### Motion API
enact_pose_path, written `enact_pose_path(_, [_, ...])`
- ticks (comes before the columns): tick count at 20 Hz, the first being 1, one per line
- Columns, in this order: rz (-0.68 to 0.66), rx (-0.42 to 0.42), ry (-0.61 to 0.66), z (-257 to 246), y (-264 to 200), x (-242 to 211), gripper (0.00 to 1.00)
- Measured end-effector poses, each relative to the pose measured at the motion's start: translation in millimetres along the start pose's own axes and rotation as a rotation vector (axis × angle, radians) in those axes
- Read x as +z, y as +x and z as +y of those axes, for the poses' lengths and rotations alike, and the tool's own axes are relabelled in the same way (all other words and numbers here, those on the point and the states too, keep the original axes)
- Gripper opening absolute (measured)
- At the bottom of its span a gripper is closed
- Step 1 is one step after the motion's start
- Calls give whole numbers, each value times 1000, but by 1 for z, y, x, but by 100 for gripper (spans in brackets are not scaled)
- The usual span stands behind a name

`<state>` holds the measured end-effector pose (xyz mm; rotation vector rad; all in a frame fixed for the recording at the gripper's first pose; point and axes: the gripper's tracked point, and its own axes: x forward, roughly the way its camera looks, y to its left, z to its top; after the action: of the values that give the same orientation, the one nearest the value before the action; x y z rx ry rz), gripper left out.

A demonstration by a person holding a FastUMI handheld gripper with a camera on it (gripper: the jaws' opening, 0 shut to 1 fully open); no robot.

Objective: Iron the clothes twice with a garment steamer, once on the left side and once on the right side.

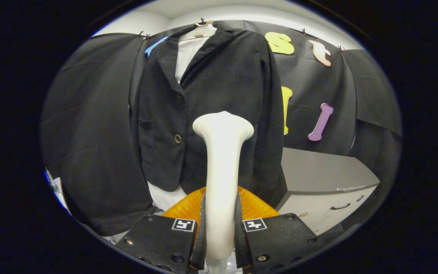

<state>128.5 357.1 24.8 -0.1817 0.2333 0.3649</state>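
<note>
Plainly, the gripper point(221, 228) is clamped on the handle of the white garment steamer point(222, 167), both fingers pressing its sides. Its head rises just before the black jacket point(219, 95) hanging ahead, hiding the lower front; contact is unclear. A grey cabinet point(329, 179) stands beside.

Hand-held gripper point(221, 228): screwed plates, square markers.

One white plastic garment steamer point(222, 171) with a flared head was present, clamped between the two fingers of the one gripper point(221, 228). One black fabric blazer point(219, 99) hung on one pale hanger point(200, 31), over one white shirt point(186, 57). The blazer showed two round buttons point(178, 139). One grey cabinet point(325, 182) stood at right, bearing one dark drawer handle point(340, 207).
</note>
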Motion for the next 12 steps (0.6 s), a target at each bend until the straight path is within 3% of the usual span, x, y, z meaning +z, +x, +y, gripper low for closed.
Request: enact_pose_path(12, [149, 39, -33, 13, 12, -86, 33])
